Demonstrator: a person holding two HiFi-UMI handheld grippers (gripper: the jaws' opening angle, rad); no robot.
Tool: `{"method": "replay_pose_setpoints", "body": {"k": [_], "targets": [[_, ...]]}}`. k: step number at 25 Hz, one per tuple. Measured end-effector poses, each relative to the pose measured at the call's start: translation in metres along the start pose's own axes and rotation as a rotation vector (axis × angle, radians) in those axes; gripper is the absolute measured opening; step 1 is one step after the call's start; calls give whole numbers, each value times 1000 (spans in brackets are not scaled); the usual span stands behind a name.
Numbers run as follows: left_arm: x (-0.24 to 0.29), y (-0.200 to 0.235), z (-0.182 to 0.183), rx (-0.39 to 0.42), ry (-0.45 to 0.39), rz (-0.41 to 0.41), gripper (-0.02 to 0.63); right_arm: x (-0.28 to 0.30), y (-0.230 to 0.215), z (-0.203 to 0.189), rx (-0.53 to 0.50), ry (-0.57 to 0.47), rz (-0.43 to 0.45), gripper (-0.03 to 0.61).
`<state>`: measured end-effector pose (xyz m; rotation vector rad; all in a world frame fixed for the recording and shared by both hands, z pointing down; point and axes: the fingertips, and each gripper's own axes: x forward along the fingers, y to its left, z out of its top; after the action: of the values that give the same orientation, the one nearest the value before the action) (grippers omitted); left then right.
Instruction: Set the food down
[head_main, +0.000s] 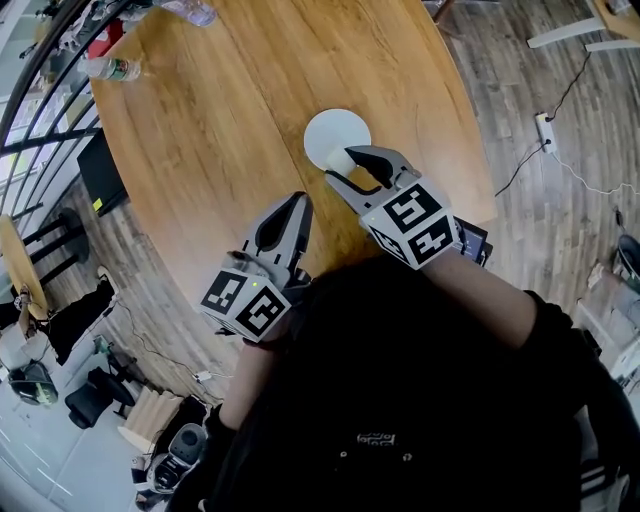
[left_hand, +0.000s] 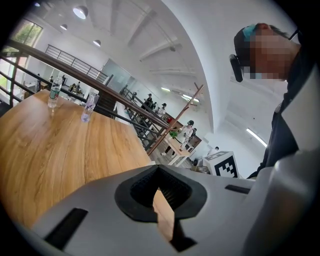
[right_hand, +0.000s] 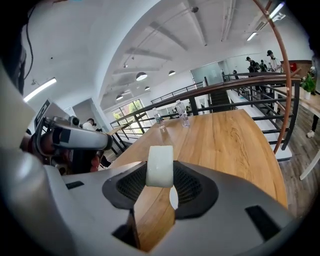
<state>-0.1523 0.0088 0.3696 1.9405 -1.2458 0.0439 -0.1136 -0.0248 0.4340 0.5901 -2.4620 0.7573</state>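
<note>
Right gripper view shows the food (right_hand: 160, 172), a pale white chunk, pinched between the jaws of the right gripper (right_hand: 160, 162). In the head view it is held over the near edge of a white plate (head_main: 330, 128) on the wooden counter (head_main: 220, 110). The left gripper (head_main: 296, 203), jaws together and empty, is nearby. Bottles (head_main: 115, 68) stand at the far edge.

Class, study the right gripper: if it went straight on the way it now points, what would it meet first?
Most likely the white plate on the wooden table: the right gripper, shut on the white food piece, points down at it. Depth is unclear.
</note>
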Motion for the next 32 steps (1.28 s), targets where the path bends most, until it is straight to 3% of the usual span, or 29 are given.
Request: {"method": "replay_pose_setpoints", "body": {"k": [32], "targets": [[-8, 35, -17, -69, 48, 50, 0, 94, -54, -89, -15, 209, -191, 173]]}}
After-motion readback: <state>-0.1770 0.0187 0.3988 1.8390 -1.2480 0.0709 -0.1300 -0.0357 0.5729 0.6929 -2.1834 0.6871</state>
